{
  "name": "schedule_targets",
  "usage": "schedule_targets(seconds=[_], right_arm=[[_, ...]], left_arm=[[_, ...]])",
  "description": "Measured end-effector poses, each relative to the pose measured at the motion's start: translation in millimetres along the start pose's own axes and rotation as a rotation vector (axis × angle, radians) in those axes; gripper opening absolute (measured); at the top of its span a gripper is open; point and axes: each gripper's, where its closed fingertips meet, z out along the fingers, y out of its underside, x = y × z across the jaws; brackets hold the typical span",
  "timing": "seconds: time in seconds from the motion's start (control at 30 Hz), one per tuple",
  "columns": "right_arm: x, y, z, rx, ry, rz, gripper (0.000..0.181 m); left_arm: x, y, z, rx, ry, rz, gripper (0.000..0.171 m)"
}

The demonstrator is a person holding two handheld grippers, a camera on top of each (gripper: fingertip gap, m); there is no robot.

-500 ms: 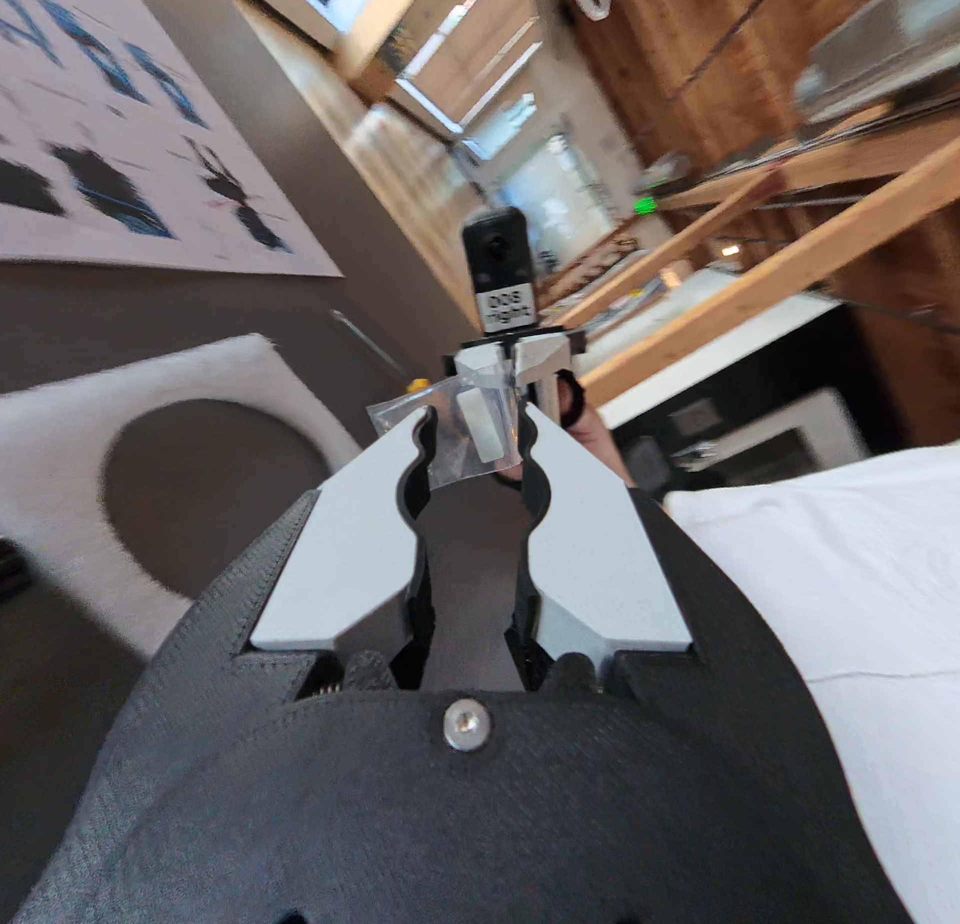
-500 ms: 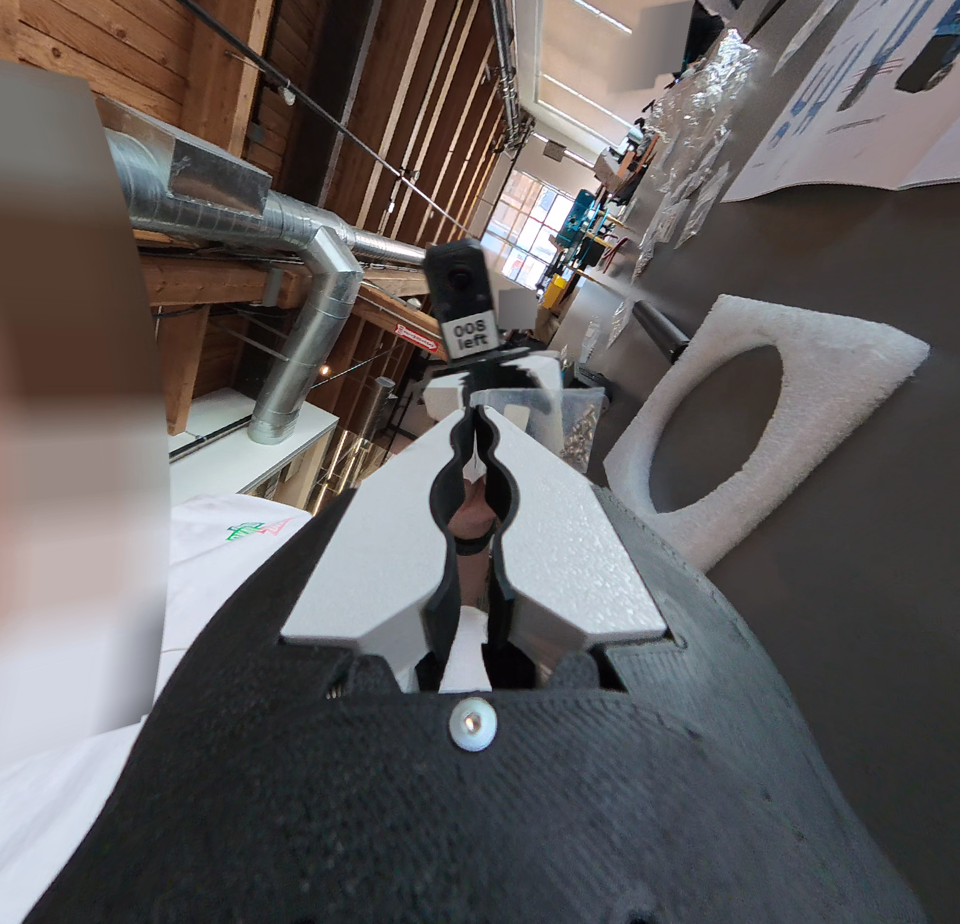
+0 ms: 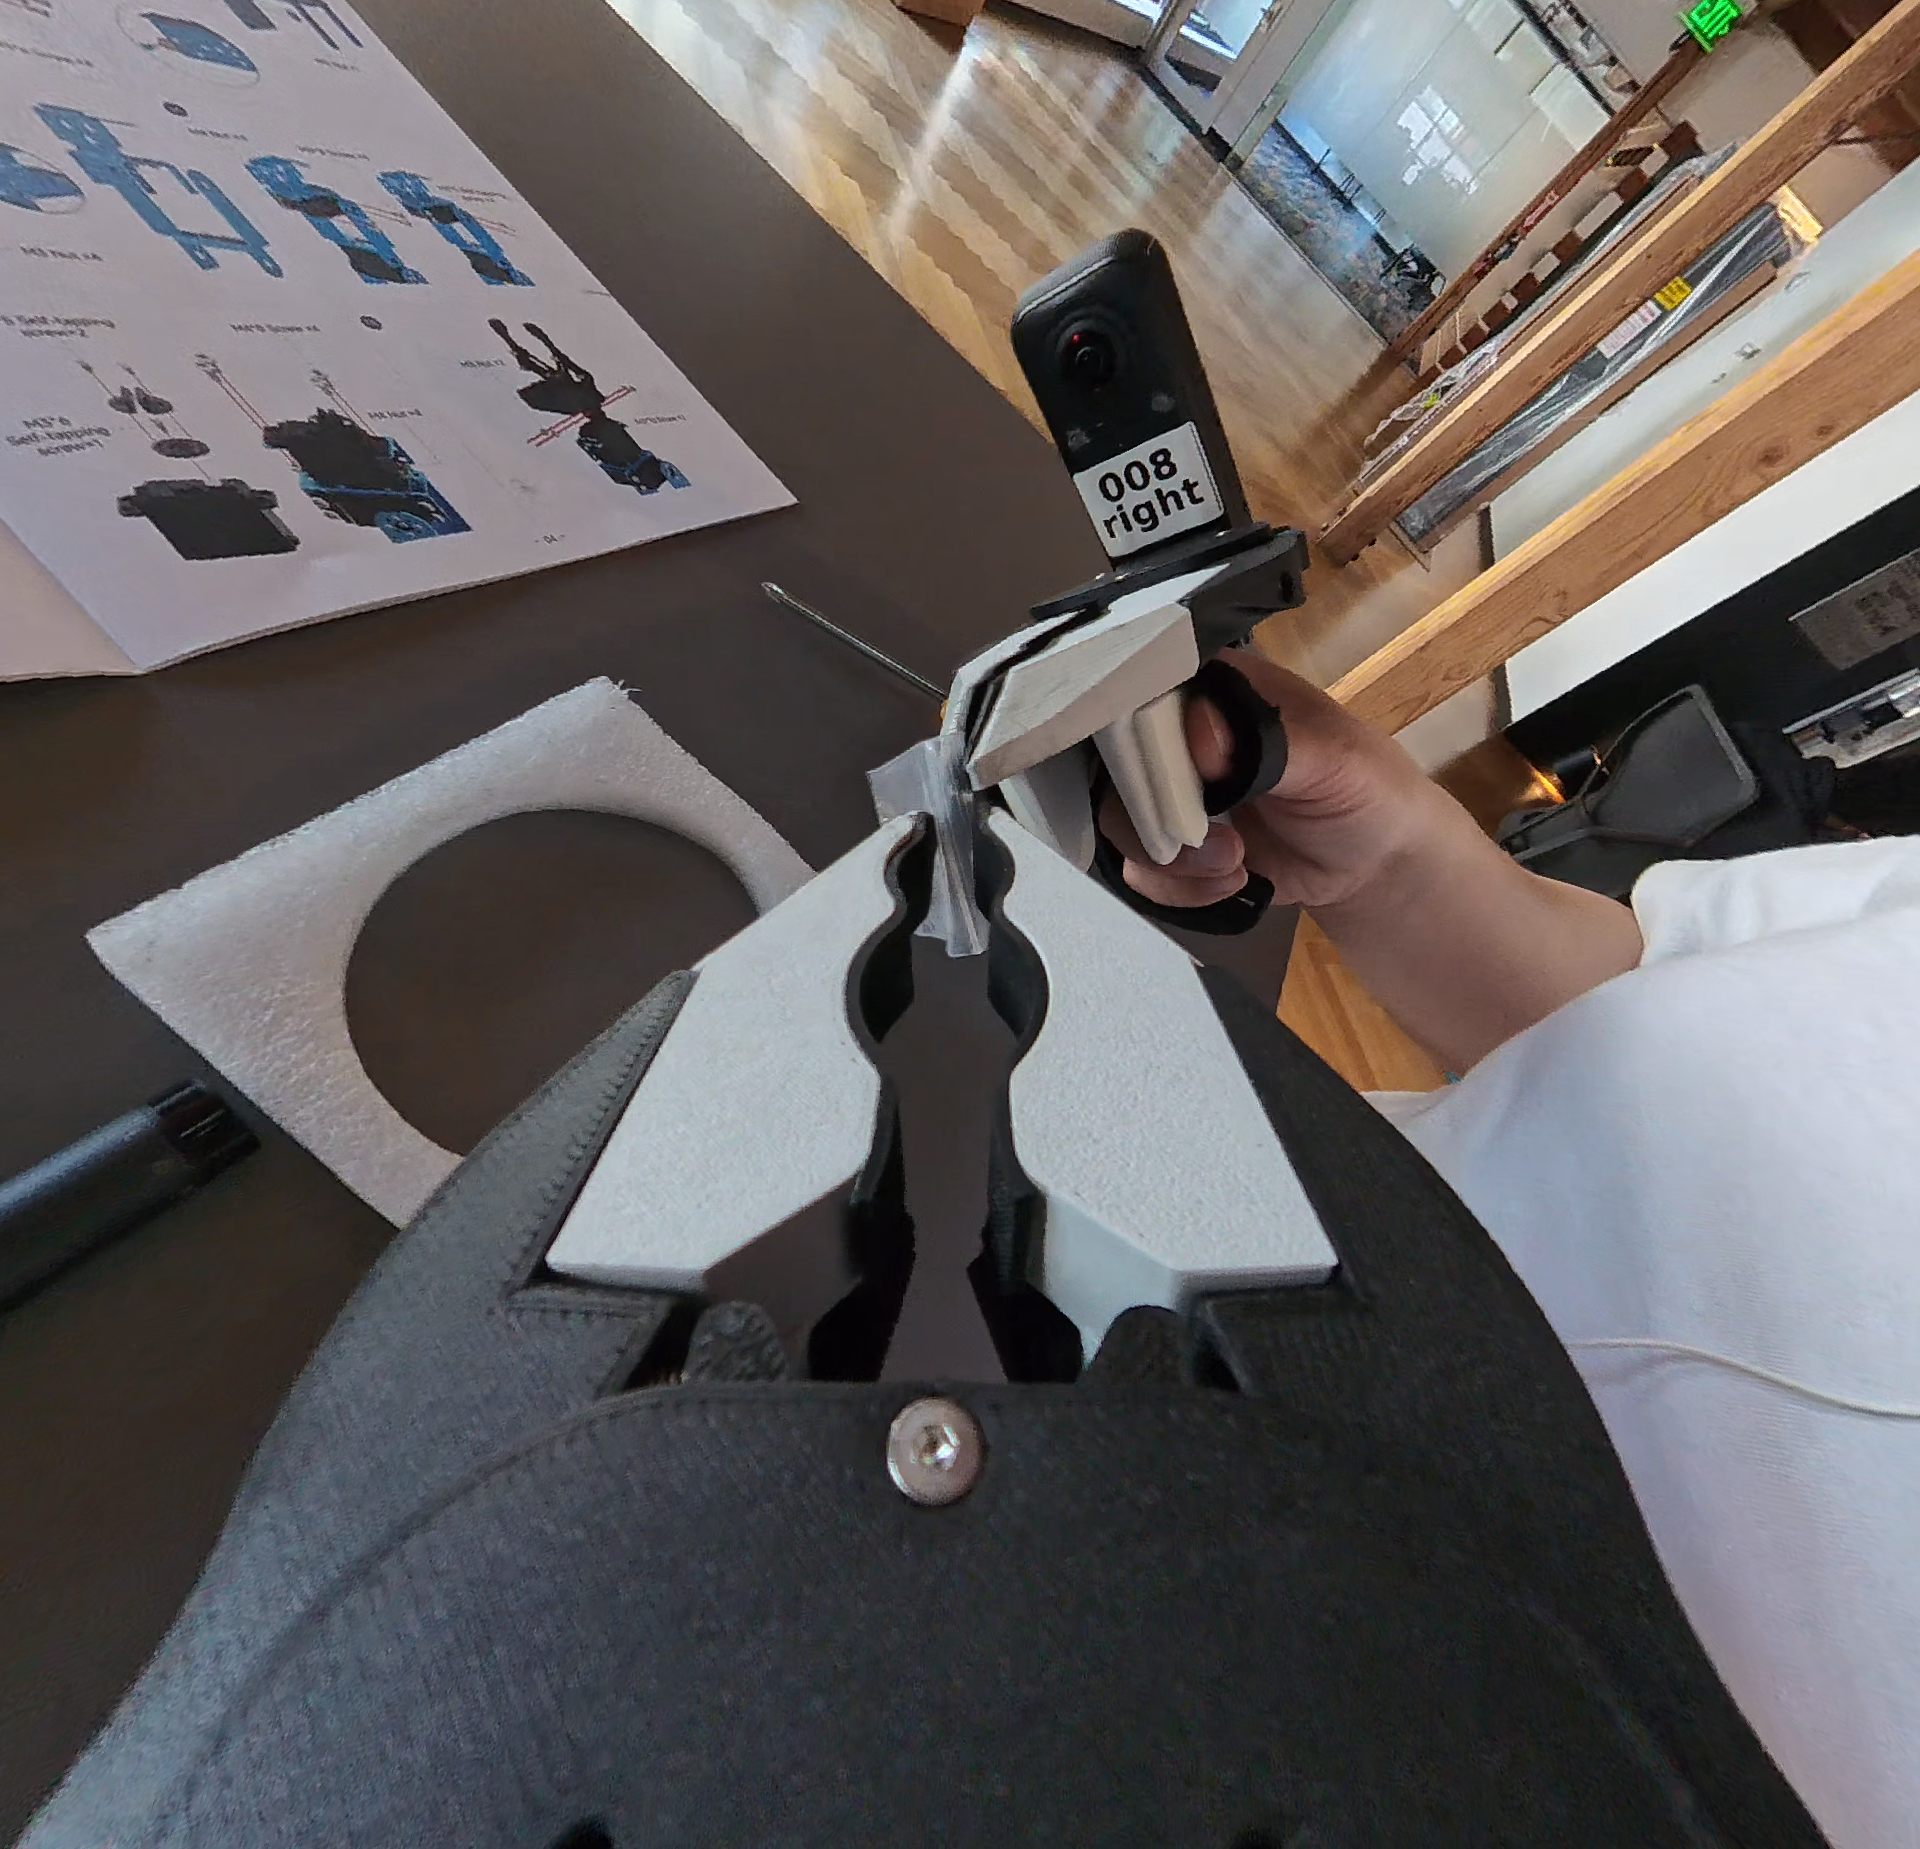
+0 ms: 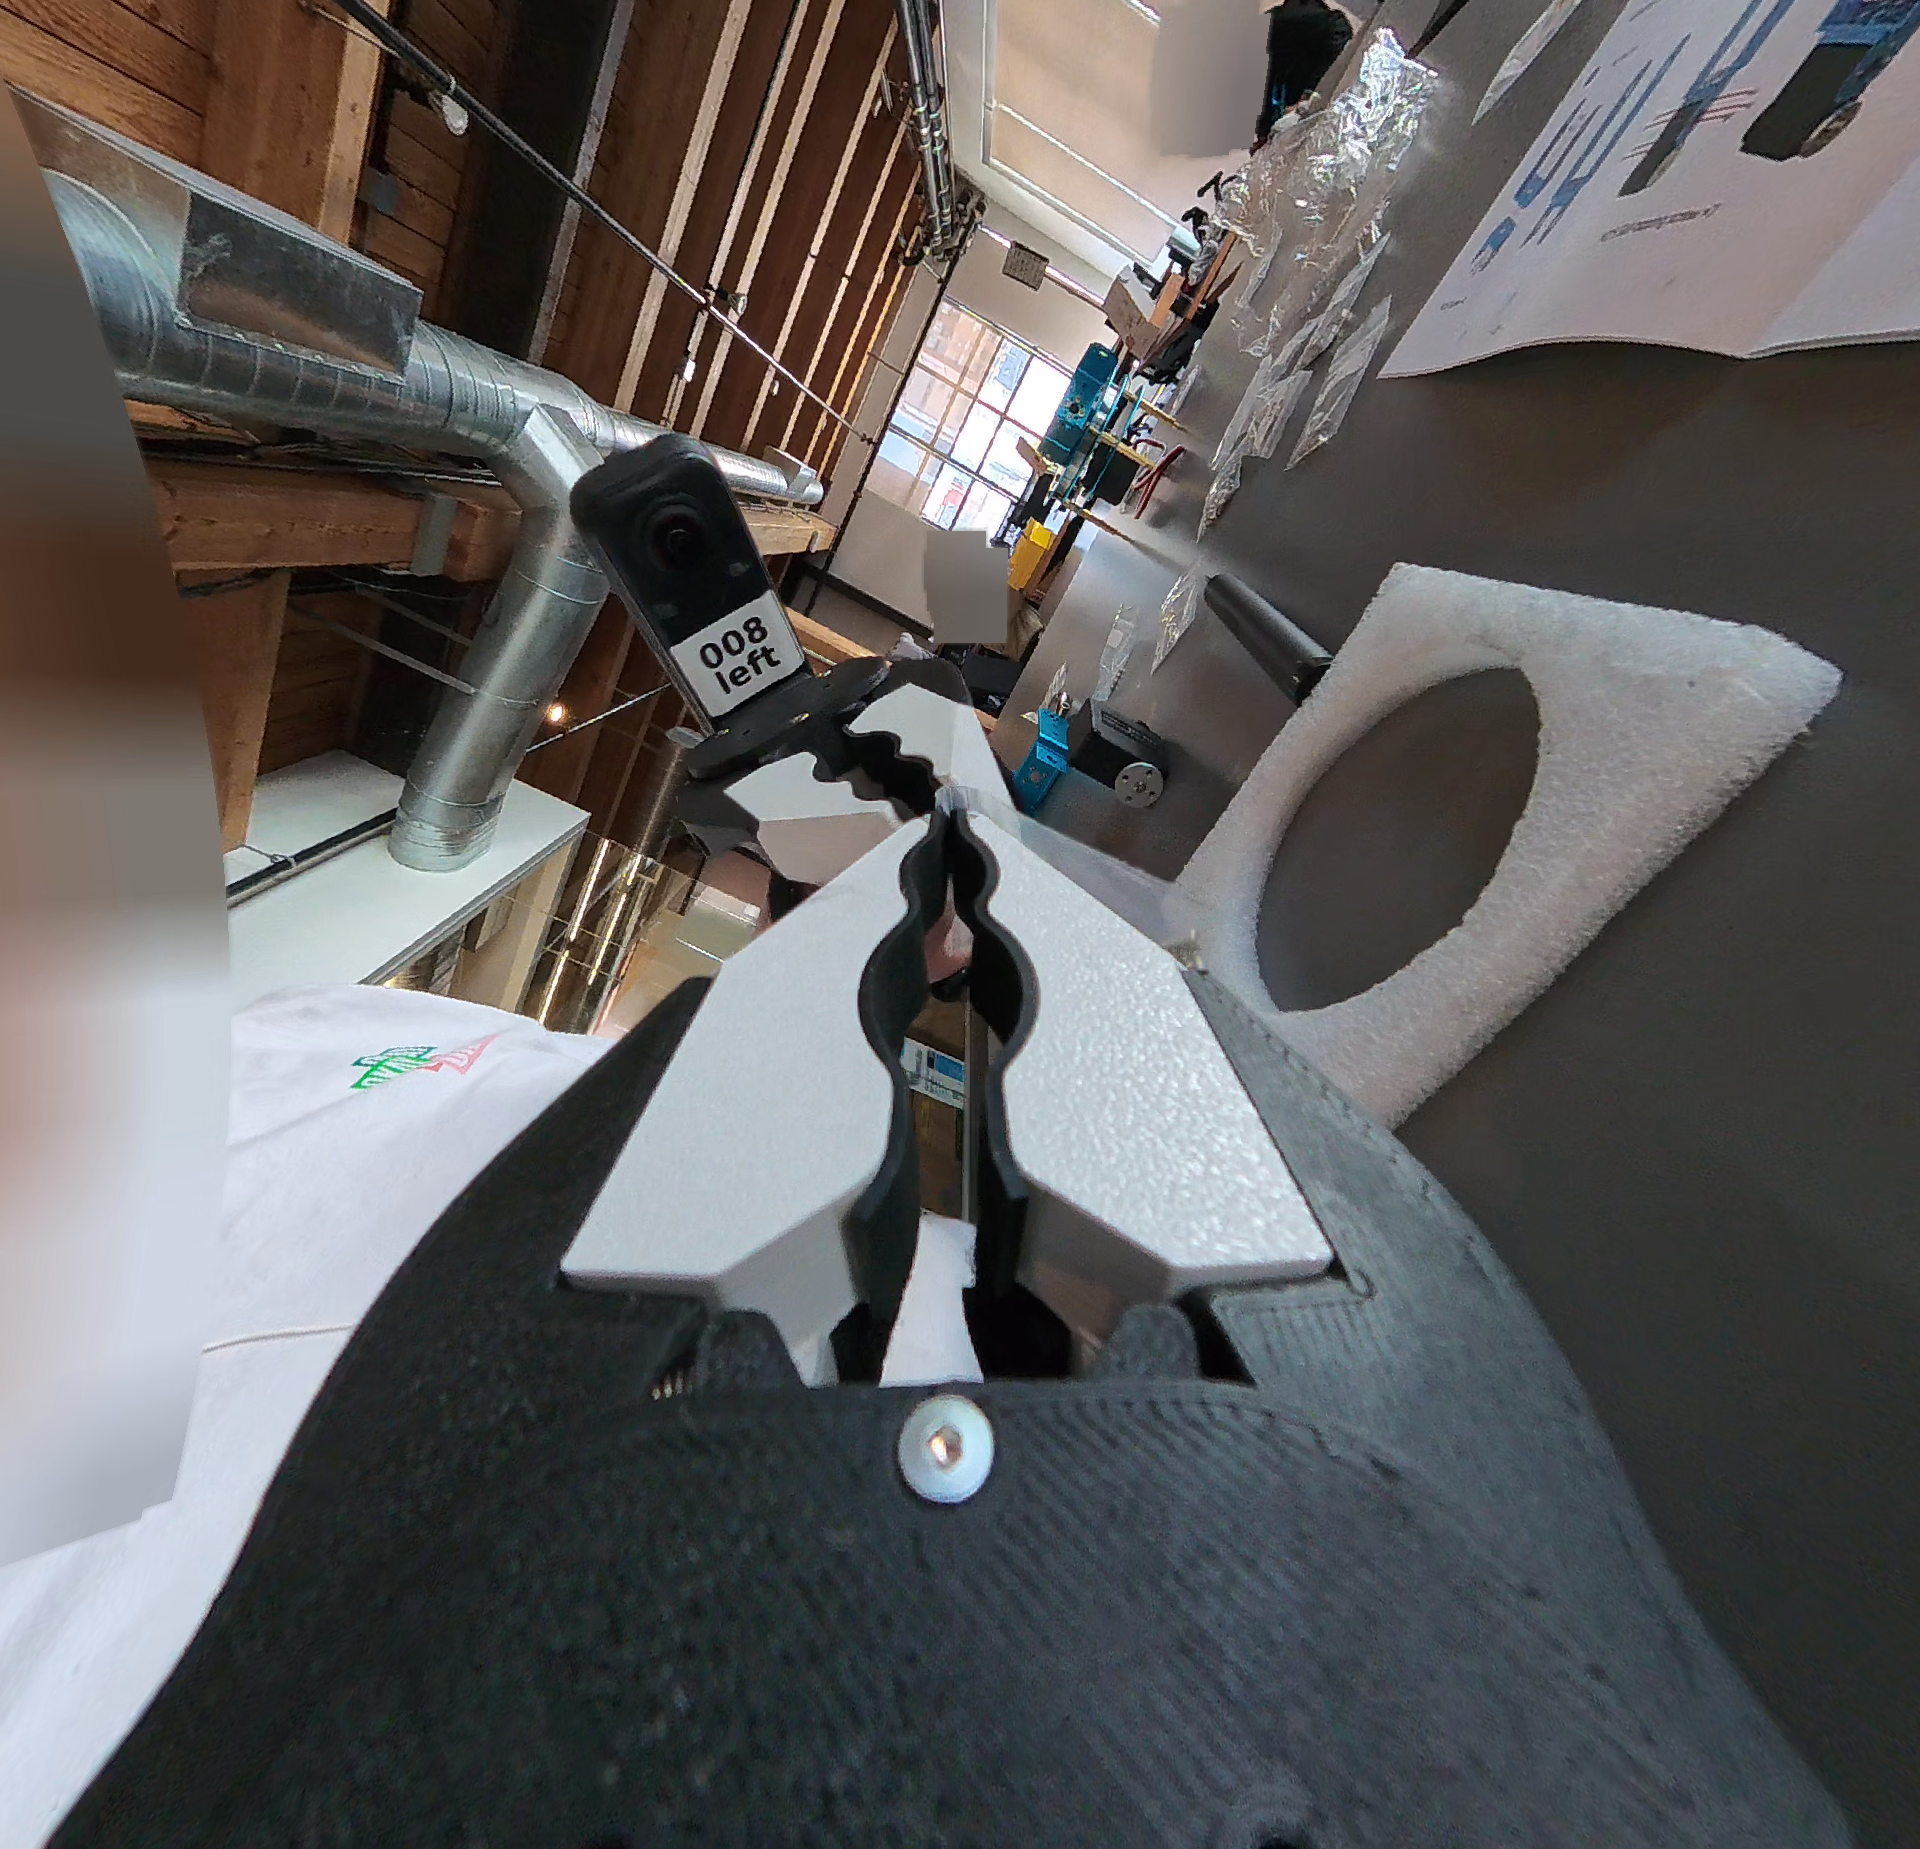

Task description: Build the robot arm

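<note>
Against half a second ago, the right claw (image 4: 948,812) has swung side-on and stays clamped on the small clear plastic bag (image 3: 954,900), while the left claw (image 3: 951,849) has narrowed to pinch its near end, above the dark surface (image 3: 727,365) right of the white foam square (image 3: 260,968).

You cannot read what the small clear plastic bag (image 3: 948,869) pinched at your left gripper (image 3: 951,843) tips contains. Left of that gripper, the dark cylindrical tool handle (image 3: 109,1181) runs off the edge. Past your right gripper (image 4: 948,825), distant bench items blur.
</note>
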Motion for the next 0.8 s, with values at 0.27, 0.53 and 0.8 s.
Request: schedule_targets(seconds=[0.27,0.53,0.8], right_arm=[[-6.9,-0.1,-1.2,-0.008,-0.053,-0.018,0.000],[-5.9,0.4,-2.1,-0.009,-0.052,-0.015,0.000],[-1.3,0.9,-2.8,-0.006,-0.022,0.014,0.000]], left_arm=[[8.2,-3.5,-3.0,0.042,0.184,-0.158,0.005],[5.6,-4.3,-6.0,0.058,0.172,-0.141,0.007],[6.7,-12.9,-13.1,0.100,0.160,-0.090,0.004]])
